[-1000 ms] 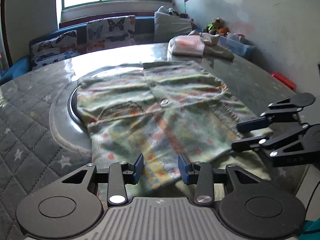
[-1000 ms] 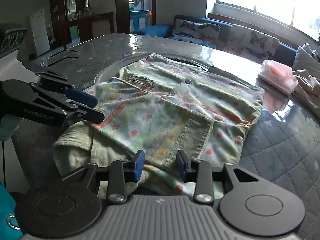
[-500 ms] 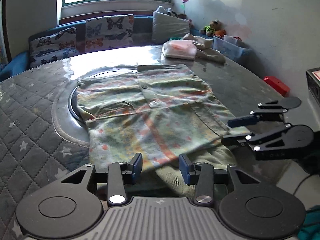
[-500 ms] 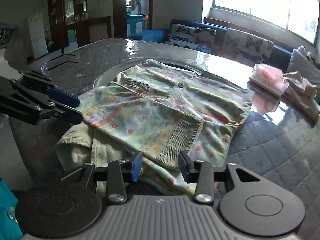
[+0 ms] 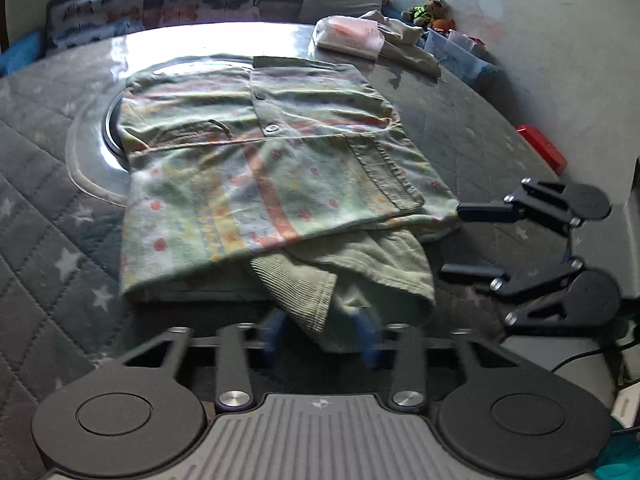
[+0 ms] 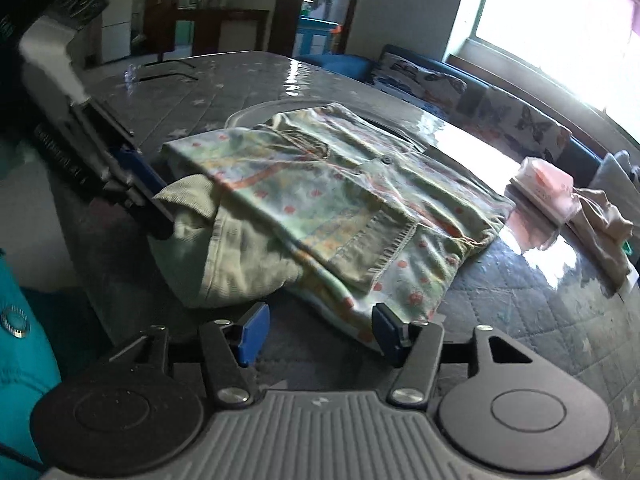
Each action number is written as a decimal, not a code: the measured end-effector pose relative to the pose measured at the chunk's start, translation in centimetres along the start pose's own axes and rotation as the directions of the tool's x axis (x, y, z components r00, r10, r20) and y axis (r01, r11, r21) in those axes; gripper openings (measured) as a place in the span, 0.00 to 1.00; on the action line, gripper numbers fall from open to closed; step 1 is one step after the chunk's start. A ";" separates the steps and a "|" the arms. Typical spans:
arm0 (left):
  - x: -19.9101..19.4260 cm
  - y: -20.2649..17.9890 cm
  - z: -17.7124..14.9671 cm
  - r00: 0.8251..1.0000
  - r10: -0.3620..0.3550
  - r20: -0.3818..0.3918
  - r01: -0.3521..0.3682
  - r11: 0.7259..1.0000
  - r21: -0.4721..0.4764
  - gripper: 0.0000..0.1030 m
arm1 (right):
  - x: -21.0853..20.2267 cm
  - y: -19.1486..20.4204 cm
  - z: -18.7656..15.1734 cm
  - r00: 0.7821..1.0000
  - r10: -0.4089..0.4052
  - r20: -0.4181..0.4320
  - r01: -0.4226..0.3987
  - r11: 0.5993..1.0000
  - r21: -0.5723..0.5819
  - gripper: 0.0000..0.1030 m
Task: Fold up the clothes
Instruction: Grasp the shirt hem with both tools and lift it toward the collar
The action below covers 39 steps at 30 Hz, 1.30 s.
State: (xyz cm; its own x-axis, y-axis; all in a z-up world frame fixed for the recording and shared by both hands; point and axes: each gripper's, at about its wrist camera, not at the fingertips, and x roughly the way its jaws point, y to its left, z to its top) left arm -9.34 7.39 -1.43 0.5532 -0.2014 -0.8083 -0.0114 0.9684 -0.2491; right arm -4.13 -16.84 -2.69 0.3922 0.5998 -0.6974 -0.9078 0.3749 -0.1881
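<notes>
Left wrist view: shirt [image 5: 264, 168] lies folded flat mid-table [image 5: 48, 216], patterned side up, over the round inset at 10 o'clock. A plain green sleeve [image 5: 344, 276] sticks out from under its near edge at 6 o'clock. Left gripper [image 5: 322, 334] is closing, blue pads blurred, the sleeve's ribbed cuff between them; cannot tell if the pads press it yet. Right gripper [image 5: 468, 240] sits at 3 o'clock, jaws apart, upper tip just beside the shirt's corner. Pink packet [image 5: 348, 34] and beige cloth [image 5: 408, 46] at 1 o'clock on the far table. Clear bin [image 5: 460, 54] by the wall past them, contents too small to tell; red box [image 5: 542, 154] at 2 o'clock.

Right wrist view: right gripper [image 6: 318, 334] is opening, pads wide; the shirt's [image 6: 320, 204] near hem reaches down between them, not gripped. Left gripper [image 6: 150, 196] at 9 o'clock, tips at the cuff [image 6: 184, 194]. Packet [image 6: 544, 182] and cloth [image 6: 600, 216] at 3 o'clock. Butterfly cushions [image 6: 520, 116] behind the table, teal fabric [image 6: 24, 360] at 8 o'clock.
</notes>
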 end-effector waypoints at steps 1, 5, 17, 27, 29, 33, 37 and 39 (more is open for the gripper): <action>-0.2 0.2 0.3 1.000 -0.005 0.006 0.005 1.000 -0.008 0.22 | 0.0 0.1 -0.1 1.000 0.003 0.004 -0.003 1.000 -0.010 0.58; -1.1 0.9 1.9 0.998 -0.032 0.051 0.033 0.999 -0.035 0.14 | 0.1 0.6 -0.4 1.000 0.006 0.023 -0.004 0.999 -0.049 0.59; -0.4 3.1 7.7 0.991 -0.078 0.105 0.084 0.995 -0.048 0.13 | 2.8 -0.5 2.6 0.988 0.104 0.111 -0.108 0.994 0.029 0.42; -4.2 3.9 4.2 0.970 -0.022 0.240 -0.004 0.994 0.107 0.51 | 3.7 -5.6 6.0 0.968 0.229 0.102 -0.248 0.934 0.256 0.17; -4.7 3.9 3.4 0.965 0.001 0.260 -0.040 0.989 0.144 0.53 | 3.8 -6.1 6.4 0.966 0.241 0.097 -0.259 0.926 0.276 0.16; -4.5 3.5 2.6 0.960 0.039 0.276 -0.109 0.964 0.241 0.63 | 3.7 -6.3 7.0 0.966 0.237 0.099 -0.256 0.928 0.272 0.16; -3.2 3.1 1.9 0.962 0.064 0.267 -0.157 0.924 0.347 0.64 | 3.8 -6.5 7.3 0.967 0.235 0.101 -0.254 0.928 0.274 0.16; -2.5 2.7 1.2 0.960 0.076 0.268 -0.185 0.894 0.409 0.64 | 3.8 -6.5 7.3 0.967 0.234 0.099 -0.253 0.927 0.276 0.16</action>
State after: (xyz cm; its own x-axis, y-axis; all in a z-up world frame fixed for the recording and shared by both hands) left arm -9.70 10.64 0.55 0.7537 -0.0801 -0.6523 0.2281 0.9627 0.1454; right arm 4.35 -11.84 0.99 0.1814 0.7381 -0.6498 -0.9000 0.3910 0.1929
